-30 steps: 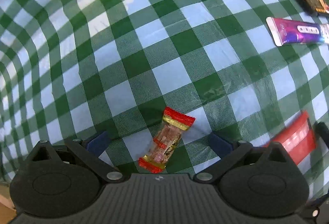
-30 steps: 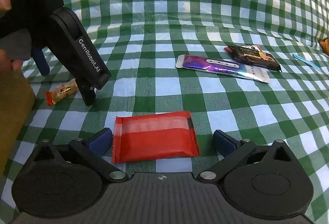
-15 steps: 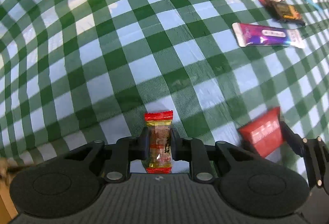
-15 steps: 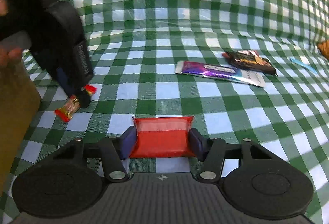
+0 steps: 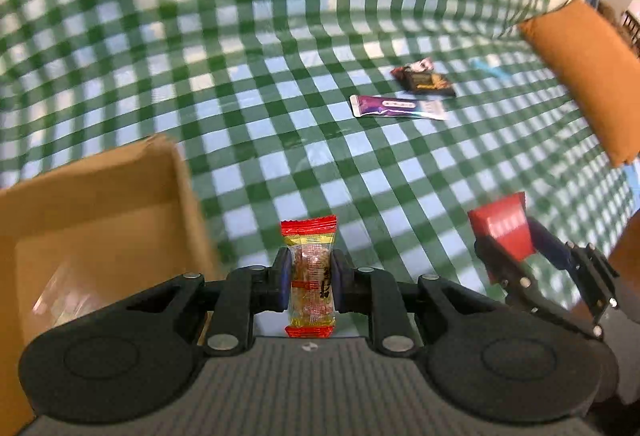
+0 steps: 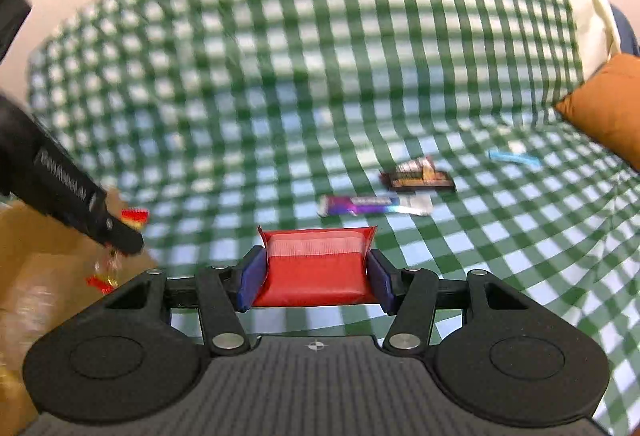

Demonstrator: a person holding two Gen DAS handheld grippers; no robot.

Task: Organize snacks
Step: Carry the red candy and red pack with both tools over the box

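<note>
My left gripper [image 5: 310, 276] is shut on a small clear candy with red ends [image 5: 309, 276] and holds it above the cloth, beside the open cardboard box [image 5: 100, 203]. My right gripper [image 6: 314, 276] is shut on a flat red snack pack [image 6: 314, 268], lifted off the table; it also shows in the left wrist view [image 5: 504, 232]. The left gripper [image 6: 120, 240] with the candy shows at the left of the right wrist view, over the box [image 6: 40, 256]. A purple bar [image 5: 398, 107] and a dark brown wrapper [image 5: 424, 80] lie further out on the cloth.
The table carries a green and white checked cloth [image 5: 280, 55]. An orange cushion [image 5: 588, 75] sits at the right. A small light blue strip [image 6: 514, 157] lies near it. Something clear lies inside the box [image 5: 52, 296].
Both grippers closed on their snacks and lifted them off the cloth. They moved left toward the cardboard box, which has come into view.
</note>
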